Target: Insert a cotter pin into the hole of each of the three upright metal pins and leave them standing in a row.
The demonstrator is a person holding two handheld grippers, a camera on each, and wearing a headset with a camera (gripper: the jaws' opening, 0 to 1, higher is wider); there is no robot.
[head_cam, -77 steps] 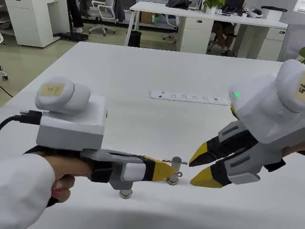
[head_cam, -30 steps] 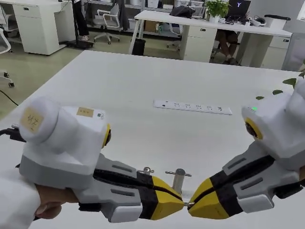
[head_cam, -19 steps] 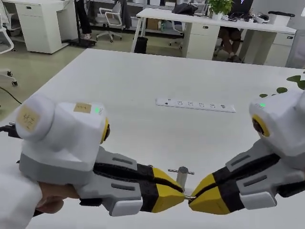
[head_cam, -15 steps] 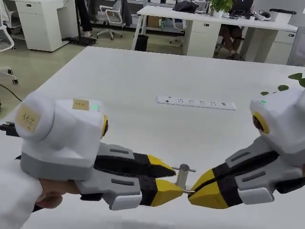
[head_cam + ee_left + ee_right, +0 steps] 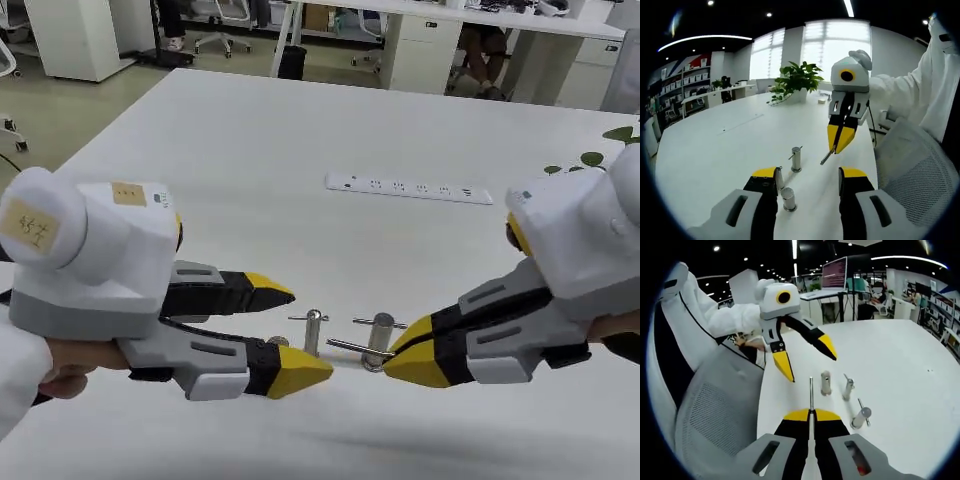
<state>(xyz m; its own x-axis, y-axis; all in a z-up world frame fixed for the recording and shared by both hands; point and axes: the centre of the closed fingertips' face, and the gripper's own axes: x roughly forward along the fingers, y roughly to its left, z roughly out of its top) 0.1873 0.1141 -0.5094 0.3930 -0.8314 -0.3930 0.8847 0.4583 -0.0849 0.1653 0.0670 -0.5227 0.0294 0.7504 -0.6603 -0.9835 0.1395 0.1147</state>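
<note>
Yellow-tipped right tongs (image 5: pixel 395 362) pinched on slim steel cotter pin (image 5: pixel 353 348); left tongs (image 5: pixel 309 331) spread wide.

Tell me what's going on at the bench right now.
The right hand-held gripper is shut on a cotter pin, whose free end points toward three upright metal pins on the white table. Two fitted metal pins each carry a cotter pin. The bare metal pin looks empty. The left hand-held gripper is open, and the bare pin stands between its jaws, ungripped.
</note>
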